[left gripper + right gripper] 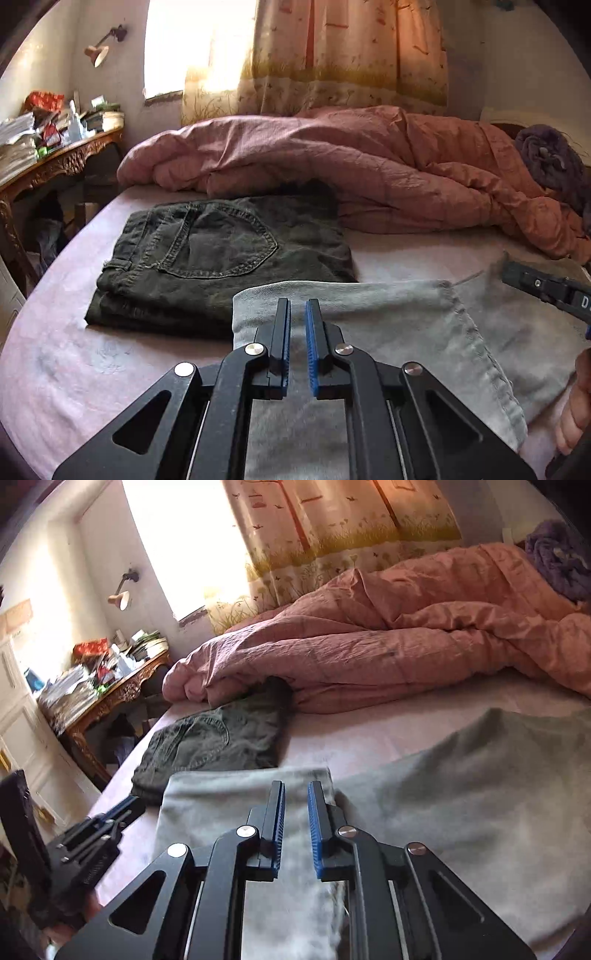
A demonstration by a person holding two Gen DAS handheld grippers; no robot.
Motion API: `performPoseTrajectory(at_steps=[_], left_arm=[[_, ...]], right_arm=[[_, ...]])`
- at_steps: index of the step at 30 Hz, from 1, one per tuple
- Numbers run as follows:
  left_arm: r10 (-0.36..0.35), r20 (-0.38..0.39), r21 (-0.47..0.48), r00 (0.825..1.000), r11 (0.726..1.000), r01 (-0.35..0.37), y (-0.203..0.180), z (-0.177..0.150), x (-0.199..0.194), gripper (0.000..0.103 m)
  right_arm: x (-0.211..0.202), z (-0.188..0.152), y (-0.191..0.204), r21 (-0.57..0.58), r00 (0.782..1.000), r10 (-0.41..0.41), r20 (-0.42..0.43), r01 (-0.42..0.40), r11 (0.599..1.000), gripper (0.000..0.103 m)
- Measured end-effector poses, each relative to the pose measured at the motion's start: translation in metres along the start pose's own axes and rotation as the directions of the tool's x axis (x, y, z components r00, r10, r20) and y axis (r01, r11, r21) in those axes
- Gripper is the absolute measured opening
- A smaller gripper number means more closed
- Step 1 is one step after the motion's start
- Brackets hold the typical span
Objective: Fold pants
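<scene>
Light grey pants (369, 325) lie spread on the pink bed sheet, also in the right wrist view (461, 794). One leg end lies folded over toward the left, its hem (332, 286) next to a folded dark green pair of jeans (221, 254). My left gripper (297, 306) hovers over the grey leg near the hem, jaws a narrow gap apart, nothing between them. My right gripper (296, 788) hovers over the same leg (240, 794), jaws slightly apart, empty. The left gripper also shows at the left edge of the right wrist view (110, 819).
The folded dark jeans (221, 738) sit at the bed's left. A rumpled pink duvet (351, 166) lies across the back of the bed. A purple cloth (546, 155) is at the far right. A cluttered wooden table (55, 147) stands left of the bed.
</scene>
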State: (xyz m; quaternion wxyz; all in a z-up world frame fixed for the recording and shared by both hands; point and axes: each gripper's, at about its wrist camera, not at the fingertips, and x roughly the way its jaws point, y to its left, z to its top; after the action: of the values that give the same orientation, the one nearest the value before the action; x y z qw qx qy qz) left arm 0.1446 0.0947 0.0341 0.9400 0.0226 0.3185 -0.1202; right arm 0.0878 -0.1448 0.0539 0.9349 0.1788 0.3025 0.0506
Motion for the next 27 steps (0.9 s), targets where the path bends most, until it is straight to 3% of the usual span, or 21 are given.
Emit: performPoseTrajectory(at_steps=[3, 5, 7, 8, 12, 15, 17, 19, 22, 24, 26, 27], left_arm=[[0.024, -0.081, -0.064, 0.996, 0.998, -0.029, 0.018, -0.001, 0.040, 0.008], [-0.029, -0.108, -0.132, 0.994, 0.991, 0.015, 0.032, -0.013, 0.058, 0.008], [-0.063, -0.108, -0.169, 0.992, 0.985, 0.044, 0.038, -0.020, 0.063, 0.008], [-0.053, -0.110, -0.159, 0.992, 0.987, 0.036, 0.036, -0.020, 0.063, 0.008], [0.048, -0.099, -0.059, 0.994, 0.997, -0.054, 0.016, -0.023, 0.062, 0.008], [0.028, -0.024, -0.094, 0.999, 0.995, -0.030, 0.025, -0.026, 0.045, 0.008], [0.118, 0.120, -0.125, 0.986, 0.987, -0.103, 0.029, -0.032, 0.010, 0.008], [0.122, 0.187, -0.125, 0.975, 0.987, -0.099, 0.031, -0.042, -0.023, 0.009], [0.102, 0.141, -0.186, 0.985, 0.980, -0.075, 0.040, -0.067, -0.048, 0.015], [0.129, 0.091, -0.244, 0.987, 0.964, -0.104, 0.047, -0.082, -0.054, 0.019], [0.182, 0.120, -0.292, 0.976, 0.946, -0.140, 0.052, -0.098, -0.072, 0.021], [0.182, 0.120, -0.319, 0.976, 0.938, -0.135, 0.056, -0.103, -0.078, 0.026]], right_arm=[[0.045, 0.002, 0.004, -0.029, 0.997, -0.022, -0.080, 0.020, 0.999, 0.013], [0.084, -0.007, -0.004, -0.038, 0.982, -0.062, -0.177, 0.056, 0.998, 0.013], [0.112, -0.020, -0.020, -0.007, 0.968, -0.034, -0.249, 0.033, 0.999, 0.012], [0.110, -0.019, -0.024, 0.015, 0.971, -0.012, -0.240, 0.016, 1.000, 0.012], [0.109, -0.019, -0.013, -0.079, 0.971, -0.071, -0.229, 0.054, 0.995, 0.012], [0.101, -0.020, -0.011, -0.089, 0.975, -0.069, -0.211, 0.051, 0.995, 0.012], [0.084, -0.021, -0.017, -0.064, 0.983, -0.037, -0.181, 0.026, 0.998, 0.013], [0.059, -0.025, -0.021, -0.063, 0.992, 0.004, -0.127, -0.012, 0.998, 0.013], [0.014, -0.036, -0.016, -0.117, 0.998, 0.031, -0.046, -0.036, 0.992, 0.013], [-0.010, -0.045, -0.014, -0.149, 0.999, 0.047, -0.022, -0.050, 0.988, 0.013], [-0.033, -0.053, -0.018, -0.172, 0.999, 0.043, -0.006, -0.044, 0.984, 0.019], [-0.047, -0.055, -0.023, -0.175, 1.000, 0.024, 0.019, -0.020, 0.984, 0.028]])
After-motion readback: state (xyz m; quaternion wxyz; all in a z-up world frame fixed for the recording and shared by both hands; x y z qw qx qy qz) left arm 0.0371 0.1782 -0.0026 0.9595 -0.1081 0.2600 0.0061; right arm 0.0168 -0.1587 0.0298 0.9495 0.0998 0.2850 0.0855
